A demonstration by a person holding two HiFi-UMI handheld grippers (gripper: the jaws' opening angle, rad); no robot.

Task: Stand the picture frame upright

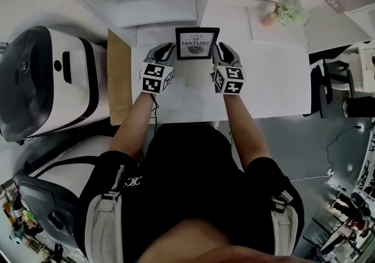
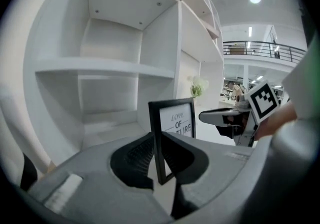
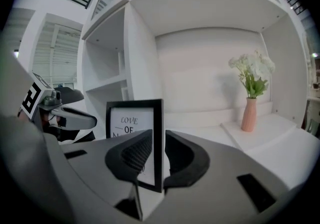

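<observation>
The black picture frame (image 1: 197,43) with a "LOVE OF NATURE" print stands upright on the white table (image 1: 275,80), facing me. My left gripper (image 1: 167,51) is at its left edge and my right gripper (image 1: 225,51) at its right edge. In the left gripper view the frame (image 2: 175,118) has its edge pinched between the jaws of the left gripper (image 2: 159,158). In the right gripper view the frame (image 3: 132,123) sits between the jaws of the right gripper (image 3: 160,155), with a thin gap showing on the right side.
A pink vase of white flowers (image 1: 284,11) stands at the back right of the table, also in the right gripper view (image 3: 250,108). White shelving (image 2: 100,63) rises behind the frame. A brown board (image 1: 119,74) borders the table's left edge, beside a large white machine (image 1: 47,80).
</observation>
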